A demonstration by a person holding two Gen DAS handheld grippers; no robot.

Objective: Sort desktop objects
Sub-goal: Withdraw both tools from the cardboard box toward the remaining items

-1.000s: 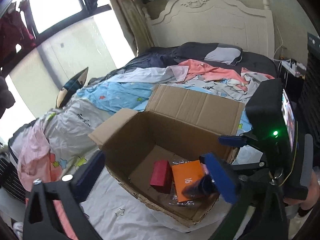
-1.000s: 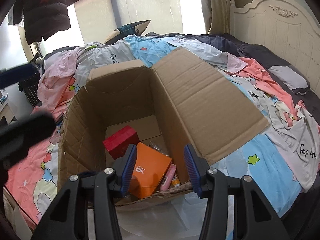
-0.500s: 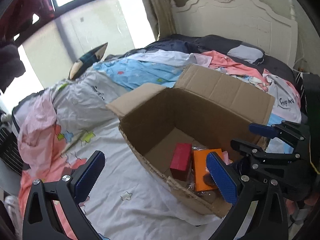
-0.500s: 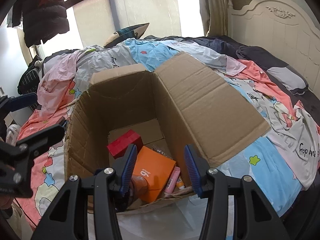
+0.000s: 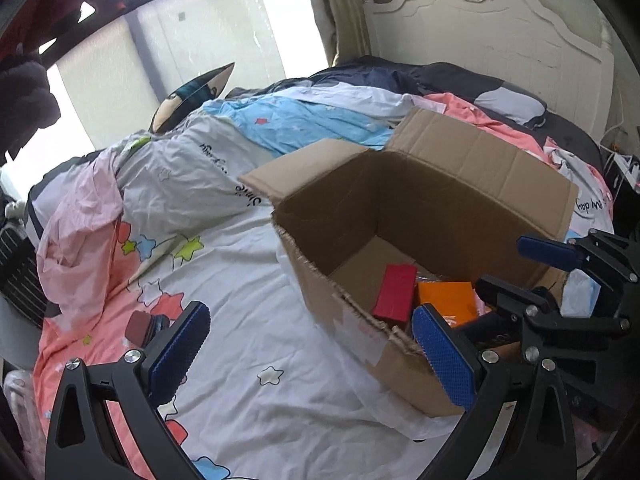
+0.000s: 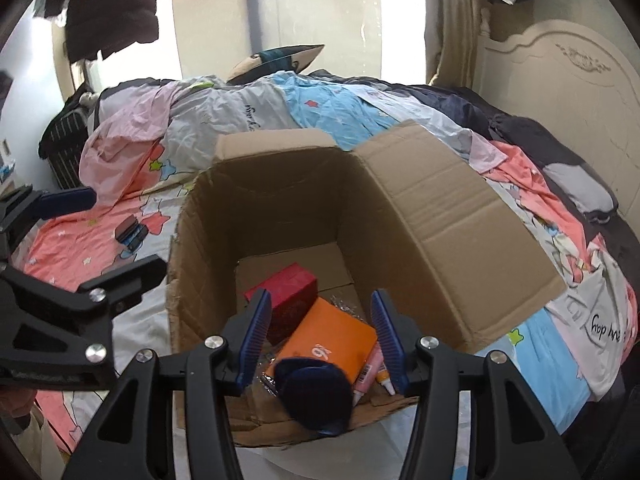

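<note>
An open cardboard box [image 6: 440,208] [image 5: 480,160] stands on the bed. Inside lie a red box [image 6: 286,292] [image 5: 394,292], an orange box [image 6: 332,336] [image 5: 448,300] and a pink tube [image 6: 370,368]. My right gripper [image 6: 320,304] [image 5: 532,272] hangs over the box's near side with its jaws opening. A round dark blue item [image 6: 316,396] [image 5: 492,328] sits low between them, and the pads do not touch it. My left gripper [image 5: 310,320] is wide open over the sheet left of the box, holding nothing.
A small dark case [image 5: 144,326] [image 6: 132,232] lies on the pink and white sheet [image 5: 260,360] beside my left gripper's left finger. Crumpled clothes [image 5: 304,128] cover the bed behind the box. A white headboard [image 5: 500,32] and a window [image 5: 200,32] stand beyond.
My left gripper has swung left, away from the box and out over the sheet, bringing the dark case into view. The dark blue item now shows fully between the right fingers.
</note>
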